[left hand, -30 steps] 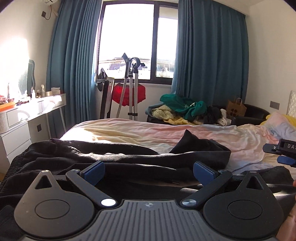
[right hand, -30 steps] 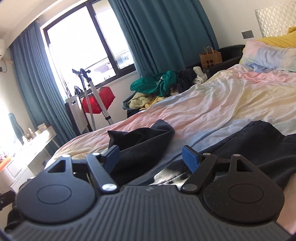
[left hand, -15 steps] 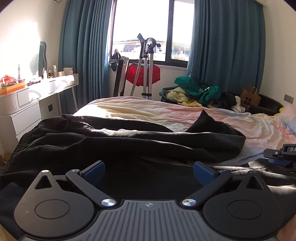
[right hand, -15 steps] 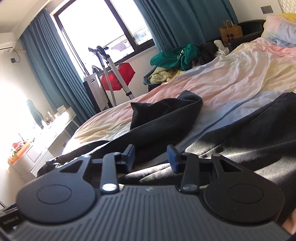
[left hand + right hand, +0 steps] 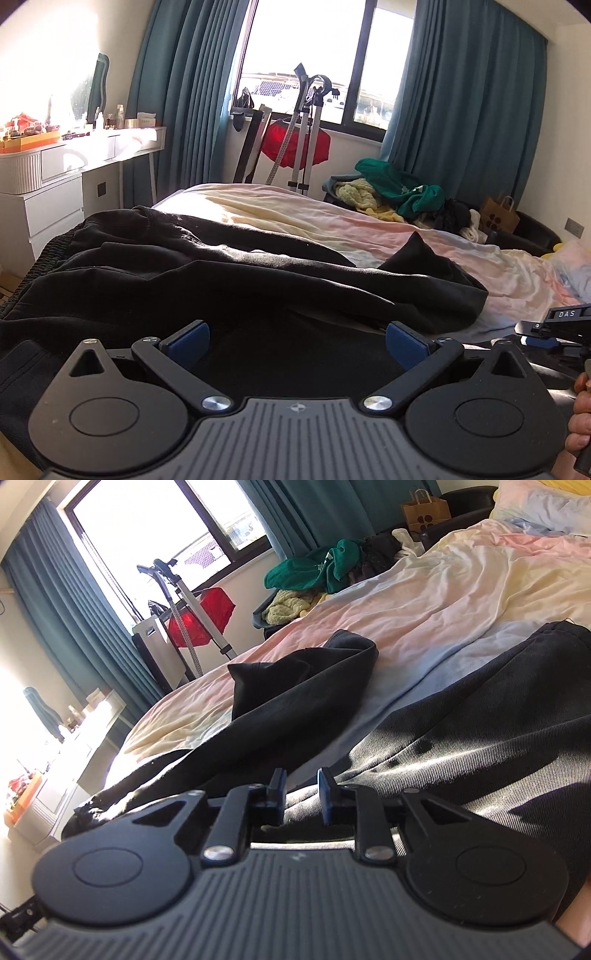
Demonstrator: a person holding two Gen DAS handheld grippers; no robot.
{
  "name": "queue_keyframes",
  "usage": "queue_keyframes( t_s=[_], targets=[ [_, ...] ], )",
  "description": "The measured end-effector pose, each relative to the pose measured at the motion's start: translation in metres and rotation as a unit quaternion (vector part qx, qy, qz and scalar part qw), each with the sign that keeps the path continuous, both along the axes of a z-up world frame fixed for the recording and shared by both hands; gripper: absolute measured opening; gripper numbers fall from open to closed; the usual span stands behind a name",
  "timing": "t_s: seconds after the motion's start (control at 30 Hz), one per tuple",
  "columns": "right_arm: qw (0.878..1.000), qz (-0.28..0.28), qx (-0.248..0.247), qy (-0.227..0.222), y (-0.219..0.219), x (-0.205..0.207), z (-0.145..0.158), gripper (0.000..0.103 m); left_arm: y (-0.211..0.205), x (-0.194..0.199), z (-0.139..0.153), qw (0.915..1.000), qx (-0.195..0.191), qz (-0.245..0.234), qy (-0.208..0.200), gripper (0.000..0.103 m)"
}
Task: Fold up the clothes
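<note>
Black trousers (image 5: 236, 280) sprawled across bed (image 5: 461, 254), frame centre, legs apart. Left tool (image 5: 297, 341) wide open, empty, low over cloth. Right tool (image 5: 301, 788) nearly closed at leg edge; grip on fabric unclear, likely pinching for fold.

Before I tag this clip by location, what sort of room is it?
Most likely a home bedroom: a bed with a rumpled pastel sheet and a black garment spread on it, a white dresser against the wall, and teal curtains beside a bright window.
</note>
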State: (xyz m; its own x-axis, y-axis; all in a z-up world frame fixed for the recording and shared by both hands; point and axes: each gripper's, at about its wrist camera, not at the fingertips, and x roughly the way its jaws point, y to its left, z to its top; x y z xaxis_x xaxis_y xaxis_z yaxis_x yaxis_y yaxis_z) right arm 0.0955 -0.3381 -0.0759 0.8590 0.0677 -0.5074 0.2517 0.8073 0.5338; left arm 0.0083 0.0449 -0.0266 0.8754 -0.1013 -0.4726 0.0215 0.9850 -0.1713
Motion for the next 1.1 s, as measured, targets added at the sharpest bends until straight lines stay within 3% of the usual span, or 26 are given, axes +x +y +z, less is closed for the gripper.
queue_keyframes(
  t_s=[0.13,0.2,0.23,0.27,0.4,0.53,0.63,0.7,0.77,0.9,1.0,1.03,1.07,1.1],
  targets=[
    [0.999,-0.024,0.025,-0.002,-0.011,0.032,0.006,0.03,0.006,0.004,-0.006,0.9993,-0.032,-0.004,0.016,0.103],
    [0.999,-0.036,0.04,-0.001,-0.018,0.057,0.005,0.048,0.008,0.008,-0.011,0.9988,-0.042,-0.006,0.026,0.103],
    [0.998,-0.042,0.042,0.003,-0.02,0.071,0.003,0.066,0.009,0.01,-0.013,0.9986,-0.045,-0.007,0.029,0.103],
    [0.998,-0.051,0.034,0.009,-0.022,0.088,0.0,0.076,0.009,0.013,-0.015,0.9984,-0.047,-0.008,0.031,0.103],
    [0.996,-0.089,-0.005,0.031,-0.033,0.136,-0.018,0.076,0.013,0.028,-0.028,0.9974,-0.056,-0.003,0.046,0.103],
    [0.991,-0.128,0.0,0.048,-0.06,0.179,-0.044,0.076,0.021,0.042,-0.043,0.9951,-0.084,0.005,0.051,0.103],
    [0.99,-0.138,0.002,0.032,-0.08,0.207,-0.056,0.076,0.024,0.048,-0.054,0.9927,-0.108,0.014,0.052,0.103],
    [0.99,-0.139,-0.005,0.03,-0.09,0.226,-0.062,0.075,0.02,0.051,-0.06,0.9896,-0.136,-0.014,0.045,0.103],
    [0.993,-0.118,-0.006,0.017,-0.1,0.244,-0.067,0.075,0.009,0.054,-0.063,0.99,-0.13,-0.047,0.028,0.103],
    [0.997,-0.059,-0.028,0.027,-0.114,0.279,-0.074,0.068,-0.013,0.056,-0.068,0.9913,-0.092,-0.094,-0.006,0.103],
    [1.0,0.009,-0.012,0.02,-0.115,0.295,-0.073,0.064,-0.022,0.065,-0.08,0.9876,-0.104,-0.118,0.006,0.103],
    [0.999,0.035,-0.013,0.016,-0.111,0.3,-0.07,0.055,-0.023,0.069,-0.084,0.985,-0.116,-0.126,0.015,0.103],
    [0.998,0.045,-0.04,0.025,-0.102,0.302,-0.065,0.031,-0.024,0.073,-0.089,0.9823,-0.129,-0.134,0.025,0.103],
    [0.995,0.052,-0.074,0.037,-0.093,0.304,-0.06,0.013,-0.025,0.076,-0.093,0.981,-0.134,-0.137,0.034,0.103]
  ],
)
